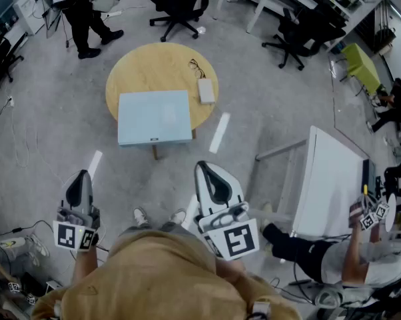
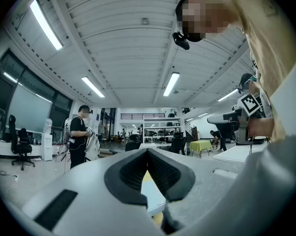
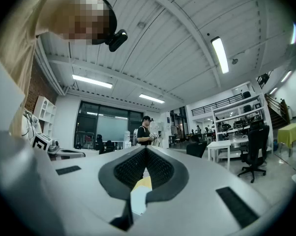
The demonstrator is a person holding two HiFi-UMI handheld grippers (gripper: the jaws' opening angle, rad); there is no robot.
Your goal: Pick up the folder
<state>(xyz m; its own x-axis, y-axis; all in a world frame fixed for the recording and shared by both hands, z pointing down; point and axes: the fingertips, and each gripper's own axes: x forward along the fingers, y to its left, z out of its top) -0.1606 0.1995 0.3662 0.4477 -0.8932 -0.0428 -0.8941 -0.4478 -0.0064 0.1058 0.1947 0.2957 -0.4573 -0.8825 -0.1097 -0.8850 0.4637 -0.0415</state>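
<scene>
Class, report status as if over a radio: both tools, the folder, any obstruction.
Left tool shut, empty. Right tool shut, empty. Folder flat on round table ahead, untouched. Nothing on it.

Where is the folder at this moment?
In the head view, the light blue folder lies upper centre on the near side of the round wooden table, just left of a small white box.

No legible text, labels or numbers anywhere

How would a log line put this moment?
folder: untouched, flat on round table | left gripper: shut, empty | right gripper: shut, empty
</scene>
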